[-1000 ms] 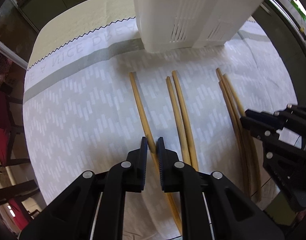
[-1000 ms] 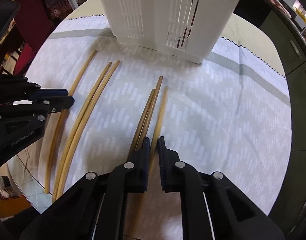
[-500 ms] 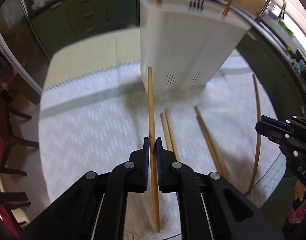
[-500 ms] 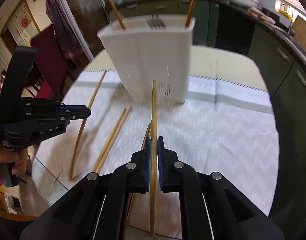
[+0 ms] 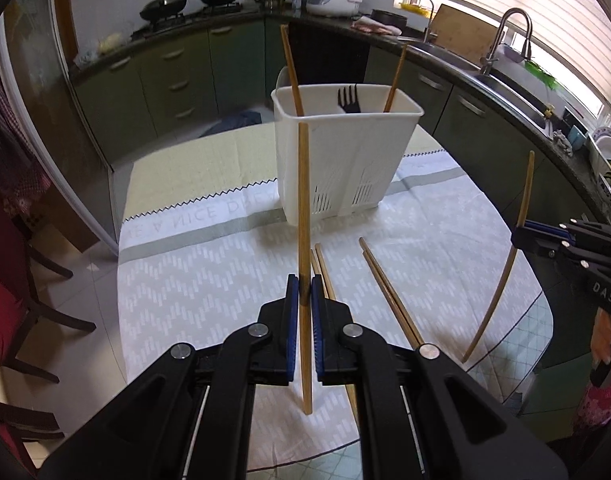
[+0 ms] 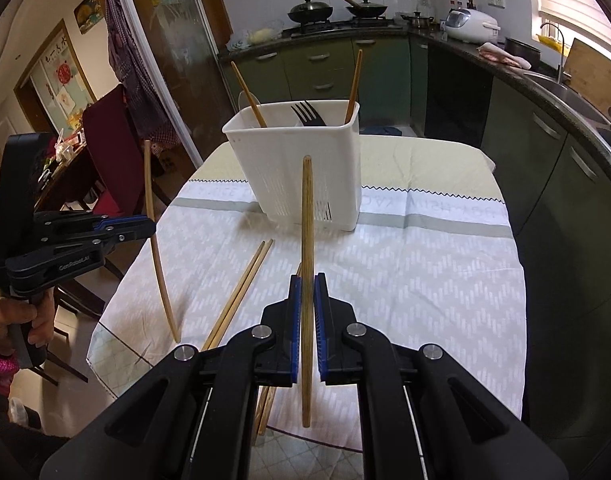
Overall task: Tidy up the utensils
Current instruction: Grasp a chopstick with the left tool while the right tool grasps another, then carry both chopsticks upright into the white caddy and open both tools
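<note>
My left gripper [image 5: 304, 293] is shut on a wooden chopstick [image 5: 303, 200], held upright above the table in front of the white utensil caddy [image 5: 345, 168]. My right gripper [image 6: 307, 294] is shut on another chopstick [image 6: 307, 220], also upright; it shows at the right in the left wrist view [image 5: 517, 236]. The caddy [image 6: 301, 168] holds two chopsticks and a black fork [image 6: 307, 112]. More chopsticks lie on the cloth: one pair [image 5: 385, 292] and another pair [image 5: 321, 264] in the left wrist view, one pair [image 6: 241, 292] in the right.
A white patterned tablecloth [image 5: 209, 280] covers the round table. Dark chairs [image 5: 9, 300] stand at the left. Green kitchen cabinets [image 5: 173, 76] and a counter with a sink [image 5: 501, 56] run behind and to the right.
Both grippers closed on a chopstick lying on the cloth, lifted it and tilted it upright. Both have pulled up and back from the caddy.
</note>
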Demonstrator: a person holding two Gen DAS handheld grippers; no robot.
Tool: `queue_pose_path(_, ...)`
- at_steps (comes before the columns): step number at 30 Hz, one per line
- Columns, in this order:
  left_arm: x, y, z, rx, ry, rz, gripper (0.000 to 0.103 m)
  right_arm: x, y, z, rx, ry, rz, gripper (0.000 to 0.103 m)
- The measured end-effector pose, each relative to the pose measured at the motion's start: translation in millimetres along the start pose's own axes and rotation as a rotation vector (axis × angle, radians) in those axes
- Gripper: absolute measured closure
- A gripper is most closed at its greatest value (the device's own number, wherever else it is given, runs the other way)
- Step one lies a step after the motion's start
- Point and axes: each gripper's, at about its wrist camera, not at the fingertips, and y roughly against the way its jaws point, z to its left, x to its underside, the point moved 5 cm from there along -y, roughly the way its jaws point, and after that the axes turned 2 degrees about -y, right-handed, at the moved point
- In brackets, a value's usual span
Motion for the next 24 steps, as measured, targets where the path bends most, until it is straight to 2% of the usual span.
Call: queue_pose_path(24, -9.2, 28.8, -7.2, 0.013, -0.023, -0.087, 0.096, -12.0, 25.0, 8.2, -0.009, 0.022, -0.050, 0.096)
